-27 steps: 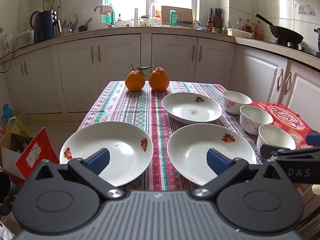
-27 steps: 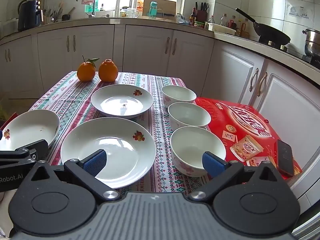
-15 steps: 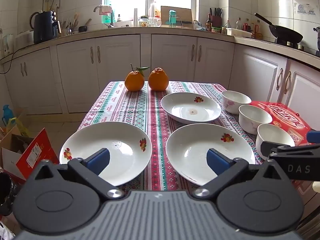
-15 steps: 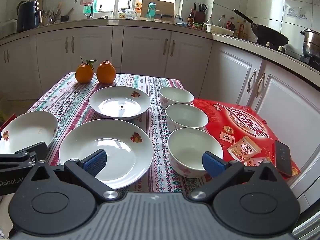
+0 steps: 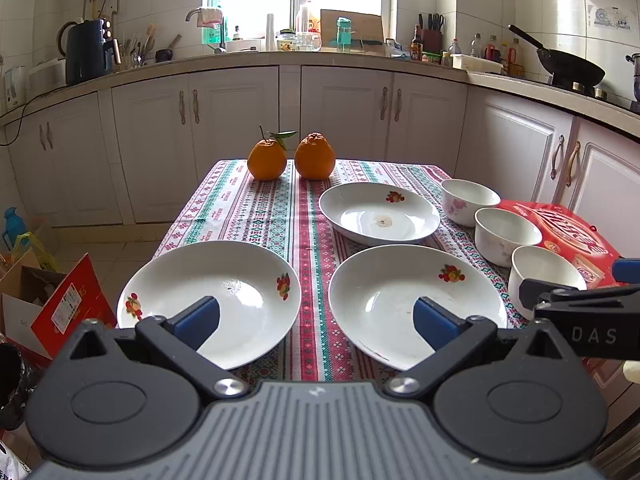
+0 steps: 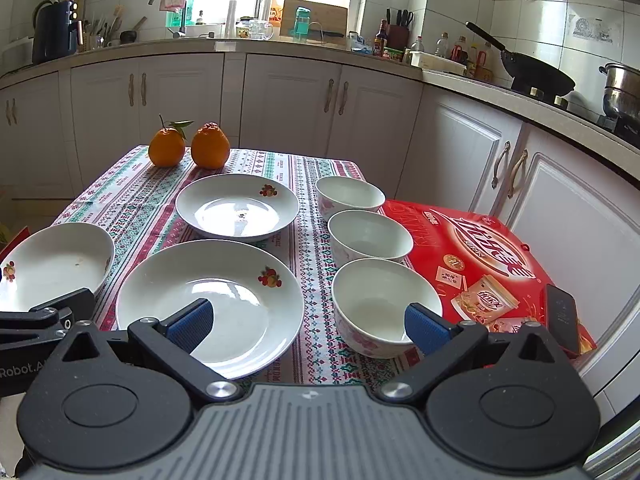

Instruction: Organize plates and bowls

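Both tools hang at the near edge of the desk (image 5: pixel 256 208), tilted down, nothing grasped: left tool (image 5: pixel 316 316) is spread wide w/ its pads over the near-left plate (image 5: pixel 208 300) and near-centre plate (image 5: pixel 416 304), not touching either as far as I can tell; right tool (image 6: pixel 308 320) is equally released, one pad over the centre plate and the other over the nearest bowl (image 6: pixel 380 308). Task hasn't started, I'd say: all 3 plates and 3 bowls lie apart, nothing stacked. Next back, the middle bowl (image 6: pixel 370 236) sits just beside the near one, then the far plate (image 6: pixel 238 206) and far bowl (image 6: pixel 348 196); the bowl row runs along the right edge beside a red box (image 6: pixel 480 248) w/ a phone (image 6: pixel 562 316) on it. Two oranges (image 6: pixel 188 150) sit at the far end, well clear. Risks, imo: the plates are glossy w/ shallow sloped rims, so a rim pinch could slip or tip the plate. Near plates sit close to the desk edge, so a nudge toward the person could push one off. Bowls are packed close, so reaching for one may knock its neighbour toward the box. The tools are near each other, so crossing paths over the centre plate could make them clash.
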Action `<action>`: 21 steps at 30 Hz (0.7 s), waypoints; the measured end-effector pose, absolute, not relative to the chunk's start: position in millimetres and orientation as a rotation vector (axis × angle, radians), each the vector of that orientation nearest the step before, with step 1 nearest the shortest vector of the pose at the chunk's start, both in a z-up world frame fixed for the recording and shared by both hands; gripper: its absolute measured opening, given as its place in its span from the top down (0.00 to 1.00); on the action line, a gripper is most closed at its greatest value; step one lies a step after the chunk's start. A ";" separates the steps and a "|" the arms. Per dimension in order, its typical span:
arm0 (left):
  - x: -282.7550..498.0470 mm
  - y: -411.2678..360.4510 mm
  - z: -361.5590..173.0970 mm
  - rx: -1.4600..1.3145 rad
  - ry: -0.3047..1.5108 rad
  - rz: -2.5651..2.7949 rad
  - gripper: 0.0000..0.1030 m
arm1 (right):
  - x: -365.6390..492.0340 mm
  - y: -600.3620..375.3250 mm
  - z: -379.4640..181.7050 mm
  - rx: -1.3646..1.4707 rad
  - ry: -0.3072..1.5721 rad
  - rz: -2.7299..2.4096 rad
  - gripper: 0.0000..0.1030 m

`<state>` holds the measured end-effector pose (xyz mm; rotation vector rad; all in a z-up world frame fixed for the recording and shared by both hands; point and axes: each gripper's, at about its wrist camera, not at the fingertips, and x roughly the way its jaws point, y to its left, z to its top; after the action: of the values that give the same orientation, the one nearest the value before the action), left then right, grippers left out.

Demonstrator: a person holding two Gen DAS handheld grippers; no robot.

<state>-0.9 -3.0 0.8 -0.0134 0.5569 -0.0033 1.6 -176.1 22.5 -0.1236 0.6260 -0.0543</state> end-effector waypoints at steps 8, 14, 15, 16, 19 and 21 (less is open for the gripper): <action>-1.1 -3.3 1.2 -0.013 0.556 -0.004 0.01 | 0.9 -177.6 23.5 -0.127 0.623 -0.060 0.00; -1.1 -3.3 1.4 -0.014 0.556 -0.004 0.01 | 1.1 -177.4 23.3 -0.128 0.622 -0.059 0.00; -1.0 -3.4 1.4 -0.014 0.556 -0.004 0.01 | 0.8 -177.4 23.6 -0.129 0.621 -0.060 0.00; -1.0 -3.6 1.4 -0.013 0.556 -0.004 0.01 | 0.8 -177.3 23.7 -0.130 0.621 -0.061 0.00; -1.1 -3.7 1.5 -0.013 0.557 -0.004 0.01 | 0.7 -176.7 23.6 -0.132 0.621 -0.062 0.00; -1.1 -3.5 1.4 -0.014 0.557 -0.004 0.01 | 0.8 -176.7 23.9 -0.132 0.620 -0.063 0.00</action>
<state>-1.1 -3.5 1.4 -0.0135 0.5566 -0.0045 0.8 -176.7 23.9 -0.1323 0.6205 -0.0627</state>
